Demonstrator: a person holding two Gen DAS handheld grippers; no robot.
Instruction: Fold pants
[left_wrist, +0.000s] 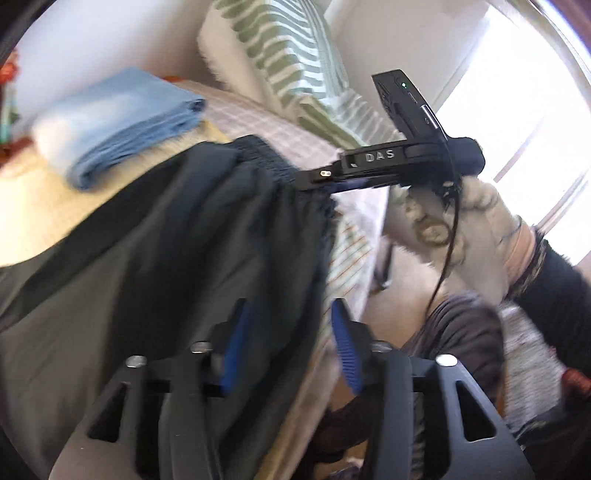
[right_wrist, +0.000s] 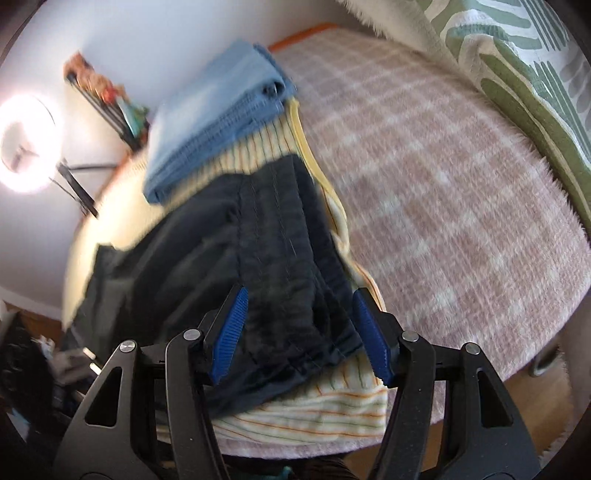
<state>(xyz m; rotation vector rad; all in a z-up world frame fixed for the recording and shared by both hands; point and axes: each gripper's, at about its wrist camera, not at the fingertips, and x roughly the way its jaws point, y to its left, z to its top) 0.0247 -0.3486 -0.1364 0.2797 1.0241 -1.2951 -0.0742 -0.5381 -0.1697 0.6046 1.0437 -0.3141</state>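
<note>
Item: dark navy pants (right_wrist: 258, 258), lying on a cream striped cloth (right_wrist: 314, 413) that is covering part of a pink checked blanket (right_wrist: 443, 184). The gathered elastic waistband (right_wrist: 295, 317) is sitting nearest the right wrist camera; the legs are trailing away toward the far left. In the left wrist view the pants (left_wrist: 166, 240) are filling the lower left of the frame, with the waistband bunching at the right edge of the fabric.

Right gripper (right_wrist: 306, 332): its blue-padded fingers are standing apart, one to each side of the waistband, and are not pinching it. Seen from the left wrist camera, the right gripper (left_wrist: 321, 179) is reaching in at the waistband edge, with a white-gloved hand (left_wrist: 461, 229) holding its handle.

Left gripper (left_wrist: 288, 347): its fingers are likewise spread, with pants fabric lying between and behind them; whether a pad is touching the cloth cannot be told through the blur.

Surroundings: folded blue jeans (right_wrist: 218, 122) are resting on the striped cloth just beyond the pants. A green-and-white patterned pillow (right_wrist: 517, 74) is lying along the blanket's far side. A ring light (right_wrist: 26, 144) is glowing at the left against a pale wall.
</note>
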